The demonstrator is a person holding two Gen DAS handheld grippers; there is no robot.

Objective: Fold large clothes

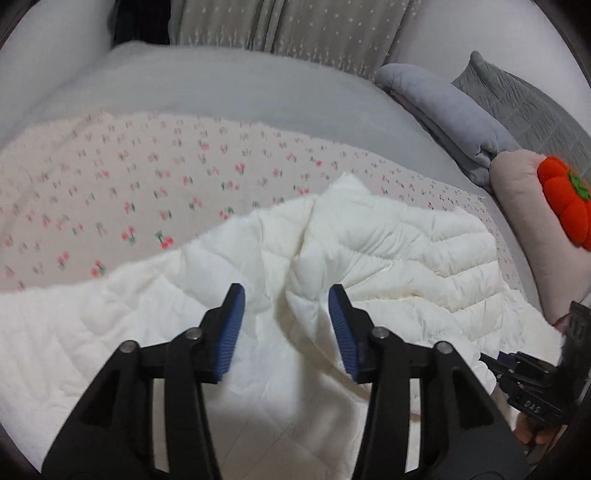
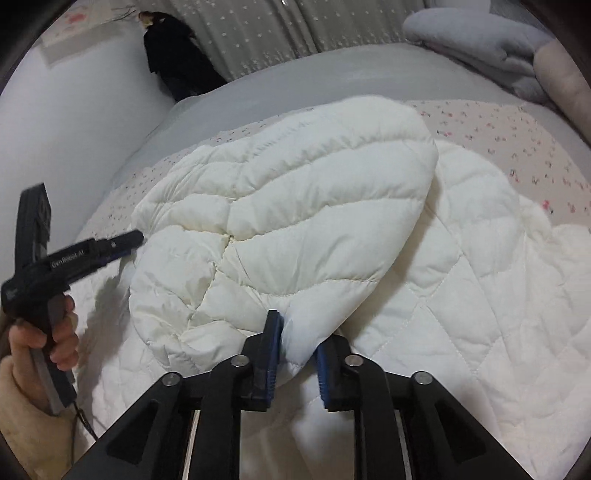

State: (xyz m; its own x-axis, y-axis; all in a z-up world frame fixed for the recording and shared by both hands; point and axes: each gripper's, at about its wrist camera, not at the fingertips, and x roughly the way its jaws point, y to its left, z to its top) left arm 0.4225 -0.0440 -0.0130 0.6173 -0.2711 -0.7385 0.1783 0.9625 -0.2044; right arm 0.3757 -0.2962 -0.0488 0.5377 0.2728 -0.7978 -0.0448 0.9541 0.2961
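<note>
A white quilted puffer jacket (image 1: pixel 388 254) lies on a bed, partly folded over itself; it also shows in the right wrist view (image 2: pixel 295 206). My left gripper (image 1: pixel 286 295) is open just above the jacket's crumpled middle, with nothing between its blue pads (image 1: pixel 231 332). My right gripper (image 2: pixel 299 328) is shut on a fold of the jacket's edge and holds the folded part up. The left gripper also shows from the side in the right wrist view (image 2: pixel 136 236), and the right gripper shows at the right edge of the left wrist view (image 1: pixel 495 362).
The bed has a cherry-print sheet (image 1: pixel 147 184) over a grey cover (image 1: pixel 221 88). A folded grey blanket (image 1: pixel 443 110), a pink pillow (image 1: pixel 517 221) and an orange pumpkin plush (image 1: pixel 565 199) lie at the right. Curtains (image 2: pixel 258 33) hang behind; a dark garment (image 2: pixel 177 55) hangs there.
</note>
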